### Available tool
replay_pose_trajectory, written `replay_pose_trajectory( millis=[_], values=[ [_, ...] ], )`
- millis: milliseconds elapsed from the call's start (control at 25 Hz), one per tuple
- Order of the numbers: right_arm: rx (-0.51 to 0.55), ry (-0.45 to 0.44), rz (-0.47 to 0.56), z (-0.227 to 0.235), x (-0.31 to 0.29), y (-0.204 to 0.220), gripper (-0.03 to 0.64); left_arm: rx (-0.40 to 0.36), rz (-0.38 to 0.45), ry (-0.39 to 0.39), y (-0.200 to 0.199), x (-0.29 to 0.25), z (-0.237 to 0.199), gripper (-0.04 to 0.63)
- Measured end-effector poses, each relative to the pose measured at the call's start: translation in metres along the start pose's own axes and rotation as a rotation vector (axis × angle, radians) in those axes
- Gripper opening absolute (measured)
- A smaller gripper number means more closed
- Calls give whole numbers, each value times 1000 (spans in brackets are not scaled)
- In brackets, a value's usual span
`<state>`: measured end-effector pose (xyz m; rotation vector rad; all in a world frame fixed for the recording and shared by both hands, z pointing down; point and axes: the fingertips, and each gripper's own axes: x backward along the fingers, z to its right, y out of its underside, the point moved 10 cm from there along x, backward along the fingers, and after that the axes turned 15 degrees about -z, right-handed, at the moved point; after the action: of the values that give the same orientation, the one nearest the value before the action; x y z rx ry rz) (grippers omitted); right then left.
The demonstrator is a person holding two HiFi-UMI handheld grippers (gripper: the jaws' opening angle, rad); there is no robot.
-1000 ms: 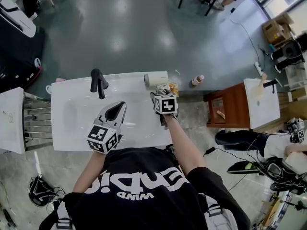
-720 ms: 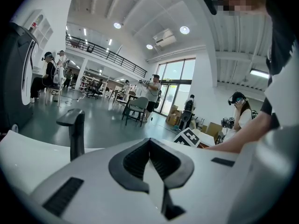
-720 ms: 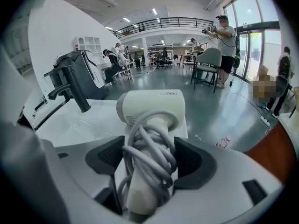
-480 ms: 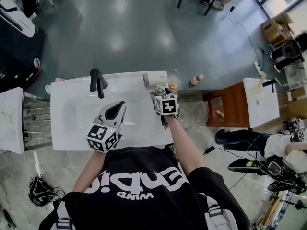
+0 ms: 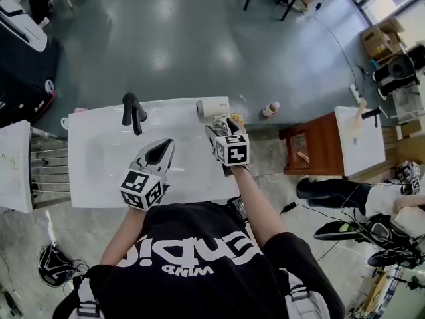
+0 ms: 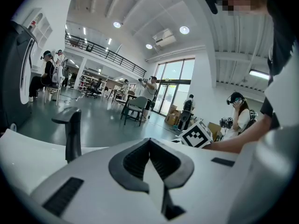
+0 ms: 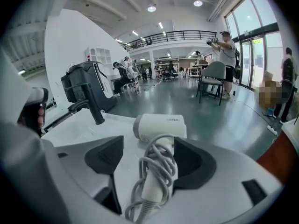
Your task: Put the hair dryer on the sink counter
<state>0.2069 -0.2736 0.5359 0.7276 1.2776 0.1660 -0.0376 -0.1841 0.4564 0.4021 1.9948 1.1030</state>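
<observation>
White sink counter (image 5: 189,178) under you, hair dryer (image 7: 159,125) lying on it, handle between the jaws of your right gripper (image 7: 152,160), which have just been opening and stand wide, your left gripper (image 6: 150,146) clenched empty.

Your right gripper (image 5: 221,126) hung over the far right corner of the white sink counter (image 5: 99,178). Its jaws had just been opening, with the handle of the hair dryer (image 5: 212,107) between them and its body lying at the counter's far edge. Your left gripper (image 5: 160,153) sat over the basin, near the black faucet (image 5: 135,111). A wooden cabinet (image 5: 312,148) stood to the right.
</observation>
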Motion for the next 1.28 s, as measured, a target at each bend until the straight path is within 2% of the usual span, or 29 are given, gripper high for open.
replay_pose_trajectory(
  millis=[200,320,400,520,560,920,1280],
  values=[
    [17,5,92,-3,30,0,326,-12,3,-2,1,1,1,20],
    [29,12,141,-3,45,3,199,-17,5,1,1,1,3,20],
    [25,2,162,-3,54,6,159,-21,8,7,1,1,5,20],
    [29,-13,185,-5,69,12,47,-24,11,21,0,2,10,20],
    [30,-24,193,-6,74,14,31,-24,12,27,-1,2,10,20],
    [59,-186,336,-26,129,23,18,-51,30,79,-12,11,20,20],
    [92,-166,515,-46,170,30,18,-128,57,154,-26,21,34,20]
  ],
)
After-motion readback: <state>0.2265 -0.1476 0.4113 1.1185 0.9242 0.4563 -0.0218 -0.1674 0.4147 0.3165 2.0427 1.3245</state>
